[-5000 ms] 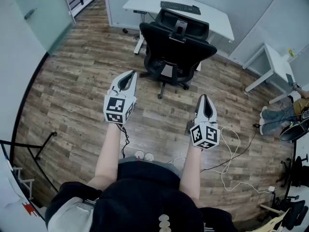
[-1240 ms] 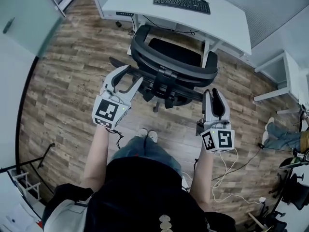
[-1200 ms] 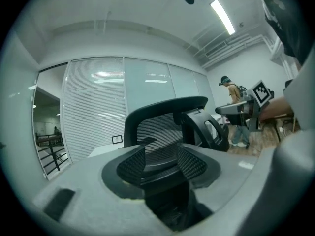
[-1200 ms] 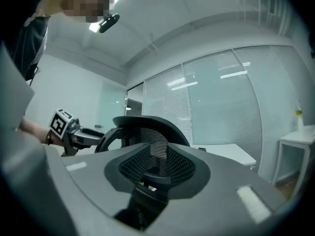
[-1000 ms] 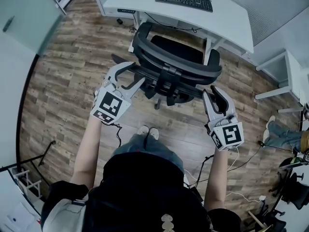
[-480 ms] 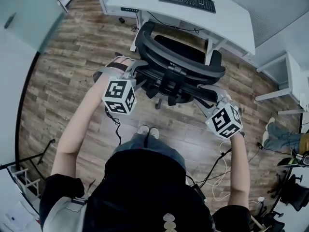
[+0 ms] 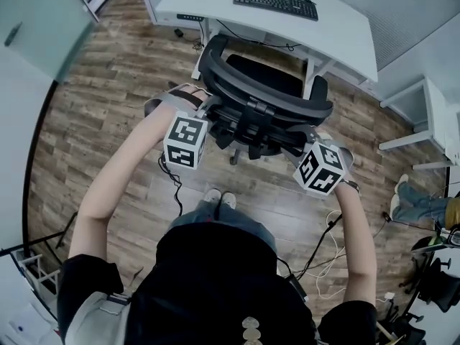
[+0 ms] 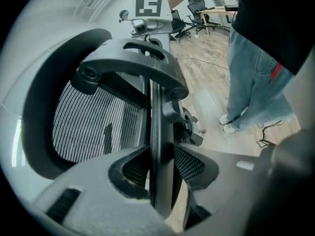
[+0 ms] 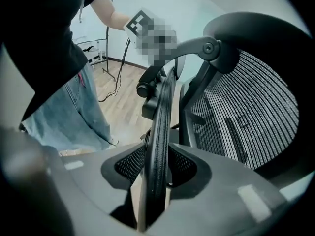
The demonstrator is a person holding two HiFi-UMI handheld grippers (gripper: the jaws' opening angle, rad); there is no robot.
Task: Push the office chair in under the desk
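The black mesh office chair (image 7: 267, 85) stands with its seat partly under the white desk (image 7: 215, 2), its back toward me. My left gripper (image 7: 206, 111) reaches in at the left end of the backrest's rim (image 7: 262, 100), my right gripper (image 7: 307, 139) at the right end. In the left gripper view the rim (image 8: 157, 112) runs between the jaws of the gripper (image 8: 160, 167), which are closing with both pads against it. In the right gripper view the rim (image 9: 162, 112) sits likewise in the closing right gripper (image 9: 157, 167).
A keyboard (image 7: 274, 3) lies on the desk. A second white table (image 7: 431, 99) stands at the right, with someone's legs (image 7: 420, 192) beyond it. Cables (image 7: 325, 239) trail on the wood floor behind me. A glass wall (image 7: 36, 13) bounds the left.
Both grippers swung in from behind the chair to either end of the backrest and took its rim between their jaws. The chair has hardly shifted.
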